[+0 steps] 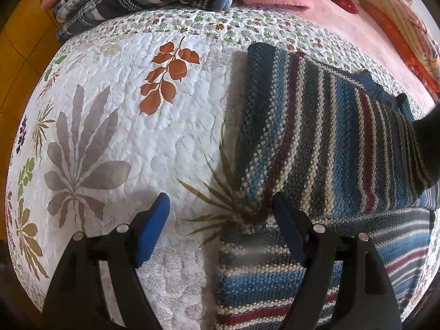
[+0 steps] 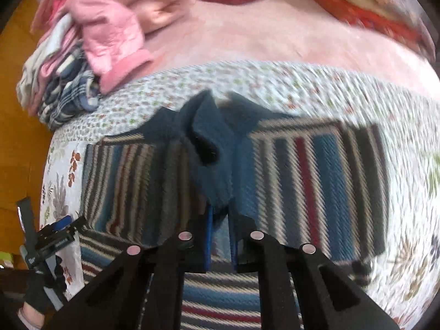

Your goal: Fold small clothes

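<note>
The right tool (image 2: 220, 236), fingers pressed nearly together, pinches a fold of the striped sweater (image 2: 316, 187) at its blue middle, lifting it off the quilt (image 2: 275, 82) on the bed. The left tool (image 1: 220, 231) stands spread and empty, its right finger (image 1: 288, 233) at the sweater's near-left corner, where the raised panel meets the flat layer. From the left tool the sweater lies from 12 to 3 o'clock; from the right tool it runs crosswise, its long axis 9 to 3, stripes pointing to 12. The right tool already has the cloth; the left looks nearer the free left edge. A clothes pile (image 2: 82, 55) sits at 10 o'clock, well apart.
</note>
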Demonstrator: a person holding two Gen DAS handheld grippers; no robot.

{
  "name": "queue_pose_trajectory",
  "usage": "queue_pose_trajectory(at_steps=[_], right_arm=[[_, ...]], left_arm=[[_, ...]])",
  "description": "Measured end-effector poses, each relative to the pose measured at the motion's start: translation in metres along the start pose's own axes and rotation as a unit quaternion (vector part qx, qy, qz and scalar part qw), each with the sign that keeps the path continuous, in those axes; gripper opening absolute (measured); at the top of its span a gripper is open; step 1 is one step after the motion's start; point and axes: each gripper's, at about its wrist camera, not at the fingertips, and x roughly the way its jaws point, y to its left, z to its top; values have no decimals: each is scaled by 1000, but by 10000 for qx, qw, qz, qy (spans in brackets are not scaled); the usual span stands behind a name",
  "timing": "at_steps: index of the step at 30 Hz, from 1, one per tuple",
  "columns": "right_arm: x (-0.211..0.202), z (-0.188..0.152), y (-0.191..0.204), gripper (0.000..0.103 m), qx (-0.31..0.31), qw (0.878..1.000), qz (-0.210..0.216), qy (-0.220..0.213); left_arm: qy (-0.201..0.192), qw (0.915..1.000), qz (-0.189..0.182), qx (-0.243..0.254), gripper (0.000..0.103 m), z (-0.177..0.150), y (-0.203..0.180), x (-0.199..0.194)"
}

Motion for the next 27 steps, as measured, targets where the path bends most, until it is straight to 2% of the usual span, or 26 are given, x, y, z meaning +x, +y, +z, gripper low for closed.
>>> queue_pose_trajectory(at_steps=[3,7,8,9,10,11,14,18,20,23,24,27], right_arm=[[7,-11,-32,11,153,9998,-29,112],[15,-27,-65,20,418,9988,207,171],[14,-32,-74,24,463,9981,404,85],[13,-34,-83,37,563,9971,505,-7],[14,-33,-89,41,665,9966,477,5],[15,-29,-96,41,840,9951,511,37],[16,-17,-107,44,1166,9885,966,-45],[32,-6,-96,47,1044,9894,1006,117],[43,-9,-88,43,930,9913,901,243],[42,-10,-79,21,616,9965,561,99],[35,-8,-79,9,588,9966,585,-12],[17,-5,-85,8,741,9937,820,-185]], left_arm=[[4,10000,-38,-28,76,0,1,1],[-26,9999,-118,-114,76,0,4,0],[-71,9998,-147,-137,76,1,5,-1],[-143,9996,-197,-152,76,1,6,-4],[-244,9992,-267,-152,76,2,6,-8],[-304,9990,-299,-149,76,3,7,-11],[-554,9972,-467,-200,76,6,4,-22],[-636,9961,-587,-159,77,10,-4,-24],[-562,9968,-565,-69,77,7,-9,-19],[-414,9980,-459,127,77,1,-15,-9],[-383,9982,-436,171,77,0,-15,-7],[-334,9983,-417,221,77,-2,-16,-6]])
